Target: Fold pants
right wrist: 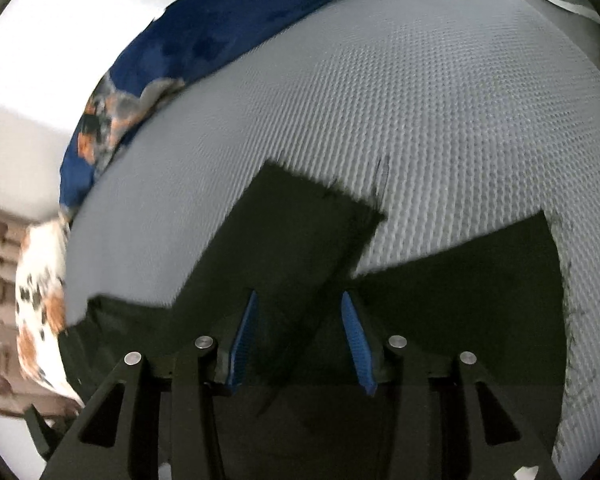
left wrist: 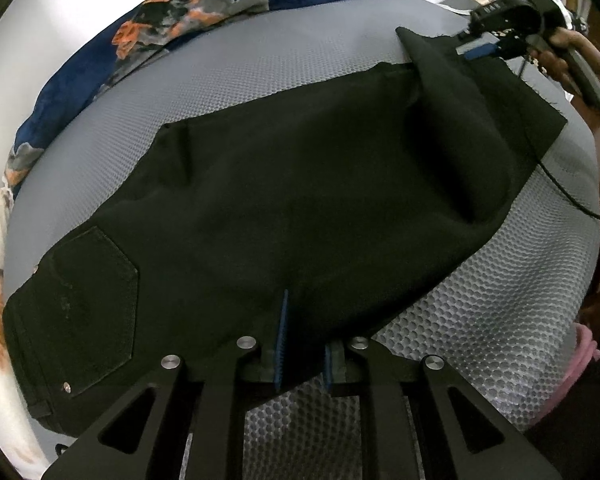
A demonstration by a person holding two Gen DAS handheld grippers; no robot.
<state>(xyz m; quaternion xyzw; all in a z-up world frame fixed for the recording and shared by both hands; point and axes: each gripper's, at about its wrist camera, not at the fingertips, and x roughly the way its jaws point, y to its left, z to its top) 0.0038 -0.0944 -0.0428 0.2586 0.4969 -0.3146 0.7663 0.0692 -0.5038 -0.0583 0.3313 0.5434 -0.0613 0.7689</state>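
We look from two fisheye cameras, each riding on a hand-held gripper and facing forward along its fingers. The left view sits low at the near edge of the black pants (left wrist: pixel 284 208), close to the cloth, looking across them over the grey textured mat (left wrist: pixel 480 320) toward the blue floral blanket (left wrist: pixel 148 40); the right hand-held gripper (left wrist: pixel 480 50) shows far off at its upper right. The right view hangs just above the pants (right wrist: pixel 292 240), tilted down, facing the mat (right wrist: pixel 420 120) and the same blanket (right wrist: pixel 220 40). Both views share pants, mat and blanket.
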